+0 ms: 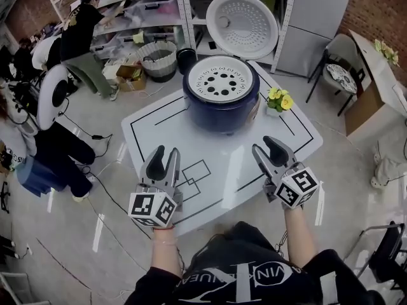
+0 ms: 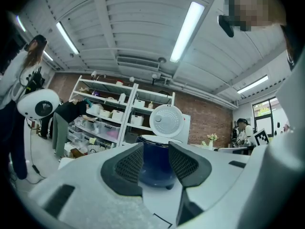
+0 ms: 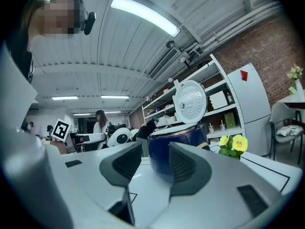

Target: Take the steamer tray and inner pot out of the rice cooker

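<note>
A dark blue rice cooker (image 1: 221,99) stands at the back of the white table (image 1: 210,170) with its round lid (image 1: 242,25) up. A white steamer tray (image 1: 222,77) with holes sits in its top; the inner pot is hidden beneath it. My left gripper (image 1: 163,159) hovers over the table's front left, open and empty, well short of the cooker. My right gripper (image 1: 269,147) is at the front right, likewise open with nothing between its fingers. Both gripper views look level at the cooker (image 2: 155,161) (image 3: 176,144) between the jaws.
A small pot of yellow flowers (image 1: 278,100) stands just right of the cooker. Shelves (image 1: 159,18) and a basket (image 1: 156,60) lie behind the table, a chair (image 1: 340,68) at the right. People stand at the far left by a white robot (image 1: 52,94).
</note>
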Demonstrator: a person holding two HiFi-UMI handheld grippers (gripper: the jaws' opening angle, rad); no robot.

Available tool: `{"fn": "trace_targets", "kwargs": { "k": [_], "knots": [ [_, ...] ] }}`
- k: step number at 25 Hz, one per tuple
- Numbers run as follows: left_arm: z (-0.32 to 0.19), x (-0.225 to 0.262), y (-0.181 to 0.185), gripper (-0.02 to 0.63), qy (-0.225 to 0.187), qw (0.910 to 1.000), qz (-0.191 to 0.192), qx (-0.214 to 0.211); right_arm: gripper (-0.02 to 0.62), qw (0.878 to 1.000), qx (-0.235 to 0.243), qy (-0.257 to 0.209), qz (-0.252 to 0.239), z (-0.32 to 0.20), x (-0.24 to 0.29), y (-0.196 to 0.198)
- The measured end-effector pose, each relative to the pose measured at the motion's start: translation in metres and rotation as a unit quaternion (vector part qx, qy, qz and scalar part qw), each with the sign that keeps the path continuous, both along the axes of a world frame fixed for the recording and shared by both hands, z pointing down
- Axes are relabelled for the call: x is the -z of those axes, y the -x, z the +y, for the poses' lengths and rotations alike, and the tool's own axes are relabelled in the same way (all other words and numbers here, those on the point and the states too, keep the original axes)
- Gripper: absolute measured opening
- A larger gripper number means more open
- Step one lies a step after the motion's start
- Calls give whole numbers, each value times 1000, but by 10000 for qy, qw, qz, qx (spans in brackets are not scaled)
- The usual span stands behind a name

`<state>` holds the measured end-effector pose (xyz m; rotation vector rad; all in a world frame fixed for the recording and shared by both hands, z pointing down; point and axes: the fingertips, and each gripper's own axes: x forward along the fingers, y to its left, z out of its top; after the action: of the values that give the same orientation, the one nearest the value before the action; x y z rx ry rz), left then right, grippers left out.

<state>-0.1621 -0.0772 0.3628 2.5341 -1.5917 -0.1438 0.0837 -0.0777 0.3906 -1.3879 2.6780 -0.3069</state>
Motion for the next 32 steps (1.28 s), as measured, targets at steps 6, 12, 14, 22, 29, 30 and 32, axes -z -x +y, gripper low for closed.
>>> {"fn": "trace_targets", "kwargs": {
  "k": [6, 12, 14, 22, 29, 30, 32],
  "knots": [
    [-42, -1, -14, 138, 108, 9999, 0, -124, 162, 9998, -171, 10, 100, -48, 10, -11],
    [-92, 7, -26, 138, 76, 9999, -48, -70, 163, 9994, -203, -12, 277, -107, 24, -18],
    [-107, 11, -28, 138, 50, 10000, -33, -40, 161, 9988, -182, -34, 448, -127, 29, -18],
    [-151, 15, -43, 138, 45, 9999, -102, 23, 160, 9913, -103, -1, 1310, -200, 37, -20],
    [-177, 19, -59, 138, -2, 9997, -259, -1, 155, 9683, -3, 282, 2484, -252, 30, -18],
    [-181, 18, -60, 138, -7, 9996, -296, 2, 155, 9645, -8, 343, 2620, -259, 27, -17],
    [-187, 17, -61, 138, -14, 9993, -362, 9, 155, 9565, -15, 445, 2883, -270, 22, -15]
  ]
}}
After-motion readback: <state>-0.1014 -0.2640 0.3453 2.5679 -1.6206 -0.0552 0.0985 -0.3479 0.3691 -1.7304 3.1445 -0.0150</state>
